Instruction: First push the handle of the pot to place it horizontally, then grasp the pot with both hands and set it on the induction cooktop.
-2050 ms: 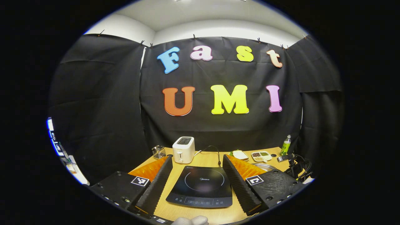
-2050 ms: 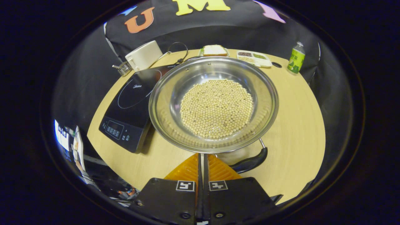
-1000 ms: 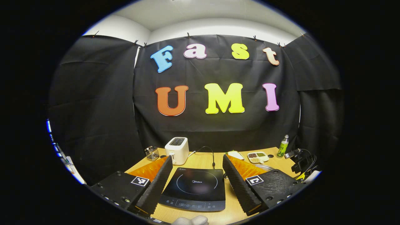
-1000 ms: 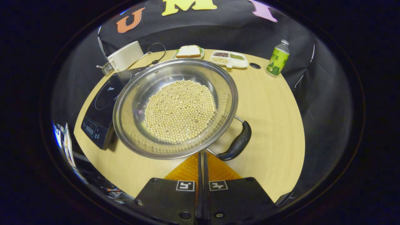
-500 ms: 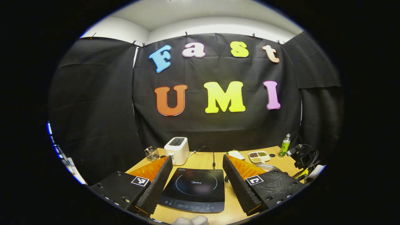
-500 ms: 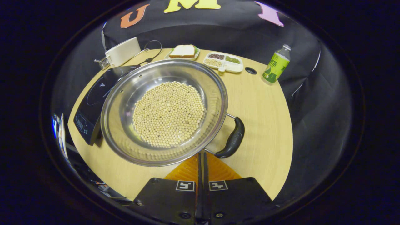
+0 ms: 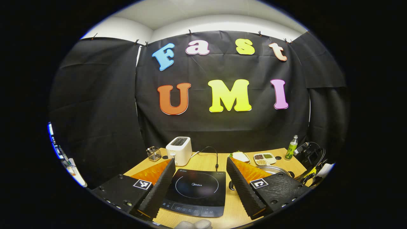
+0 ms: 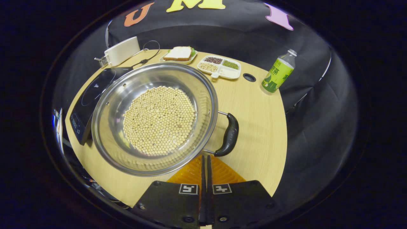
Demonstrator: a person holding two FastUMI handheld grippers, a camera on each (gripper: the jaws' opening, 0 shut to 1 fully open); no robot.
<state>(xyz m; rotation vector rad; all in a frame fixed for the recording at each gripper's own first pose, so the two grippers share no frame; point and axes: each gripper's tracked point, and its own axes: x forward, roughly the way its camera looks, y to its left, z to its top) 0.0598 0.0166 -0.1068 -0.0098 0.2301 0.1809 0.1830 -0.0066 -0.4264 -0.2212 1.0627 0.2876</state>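
Now left tongs [image 7: 200, 171] agape, right tongs [image 8: 205, 156] closed.

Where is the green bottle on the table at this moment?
In the right gripper view, the green bottle stands upright at the table's far right edge, right of the divided snack tray and beyond the pot.

Left gripper [image 7: 200, 165] jaws spread wide, right gripper [image 8: 205, 157] jaws pressed together, empty
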